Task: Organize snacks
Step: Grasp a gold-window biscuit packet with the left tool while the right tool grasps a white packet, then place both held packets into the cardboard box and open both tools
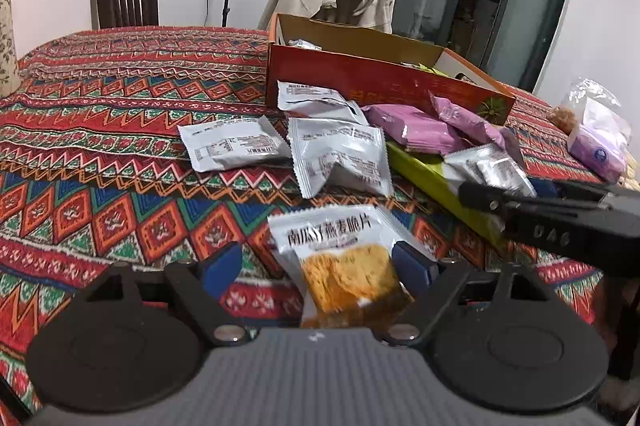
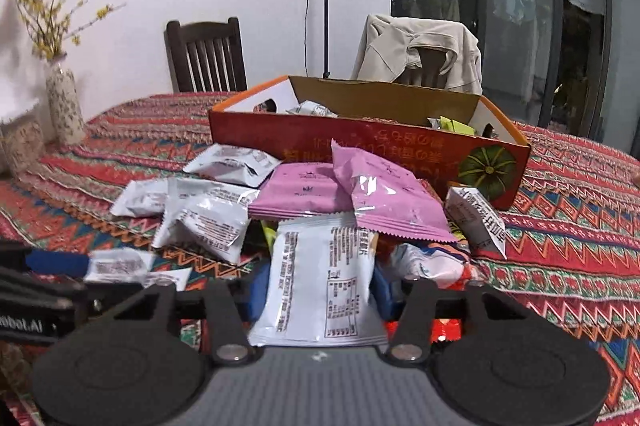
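Note:
In the left wrist view my left gripper (image 1: 318,258) is open over the patterned tablecloth. A white packet of orange oat crisps (image 1: 340,262) lies between its fingers, leaning on the right blue pad (image 1: 412,266) and apart from the left one. In the right wrist view my right gripper (image 2: 320,286) is shut on a white snack packet (image 2: 320,278), printed back facing up. Ahead lie silver packets (image 2: 208,218), pink packets (image 2: 384,201) and an open orange cardboard box (image 2: 360,149) holding a few snacks. The same box (image 1: 384,81) stands behind the pile in the left wrist view.
A yellow-green flat box (image 1: 424,173) lies under the pink packets. A tissue pack (image 1: 596,149) sits at the far right. A floral vase (image 2: 64,105) stands at the table's left edge. Two chairs stand behind the table, one under a beige jacket (image 2: 420,49).

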`<state>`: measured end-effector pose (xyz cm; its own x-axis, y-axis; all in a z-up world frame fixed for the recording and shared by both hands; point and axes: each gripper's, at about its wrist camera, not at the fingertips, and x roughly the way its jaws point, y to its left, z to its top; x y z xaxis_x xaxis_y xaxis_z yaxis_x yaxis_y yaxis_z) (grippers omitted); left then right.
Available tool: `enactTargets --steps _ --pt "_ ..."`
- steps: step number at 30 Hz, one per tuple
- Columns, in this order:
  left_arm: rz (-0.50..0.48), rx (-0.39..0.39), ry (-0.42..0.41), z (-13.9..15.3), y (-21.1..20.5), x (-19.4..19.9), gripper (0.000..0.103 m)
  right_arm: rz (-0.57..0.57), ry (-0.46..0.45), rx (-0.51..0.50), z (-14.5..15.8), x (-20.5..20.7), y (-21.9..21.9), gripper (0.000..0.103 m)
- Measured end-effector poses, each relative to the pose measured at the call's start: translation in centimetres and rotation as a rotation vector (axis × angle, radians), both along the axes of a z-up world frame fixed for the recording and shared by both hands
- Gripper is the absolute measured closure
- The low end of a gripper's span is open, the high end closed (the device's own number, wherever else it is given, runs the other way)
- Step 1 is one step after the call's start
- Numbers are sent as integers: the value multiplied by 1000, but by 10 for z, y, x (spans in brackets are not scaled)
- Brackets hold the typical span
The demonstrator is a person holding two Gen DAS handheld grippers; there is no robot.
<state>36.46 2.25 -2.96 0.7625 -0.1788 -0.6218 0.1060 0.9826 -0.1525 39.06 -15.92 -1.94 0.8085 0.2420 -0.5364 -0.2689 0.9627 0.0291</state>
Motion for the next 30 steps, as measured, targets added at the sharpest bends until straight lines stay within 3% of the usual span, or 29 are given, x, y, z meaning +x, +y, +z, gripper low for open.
enactTargets --steps 2,3,7,21,30 --pt "-9 8 -5 0 -2 -5 42 -4 -16 -11 4 -9 -2 56" --pt "-15 4 -7 0 -3 -7 56 -2 -24 -14 6 -15 -3 56" --pt "-14 -34 -10 7 -5 -17 56 11 -38 -18 13 -37 -9 57" --pt "-16 14 -150 55 -31 -90 57 -60 -68 53 29 -120 -61 57" --pt "-38 -49 -169 80 -29 -77 57 -41 -98 100 42 -128 -78 57"
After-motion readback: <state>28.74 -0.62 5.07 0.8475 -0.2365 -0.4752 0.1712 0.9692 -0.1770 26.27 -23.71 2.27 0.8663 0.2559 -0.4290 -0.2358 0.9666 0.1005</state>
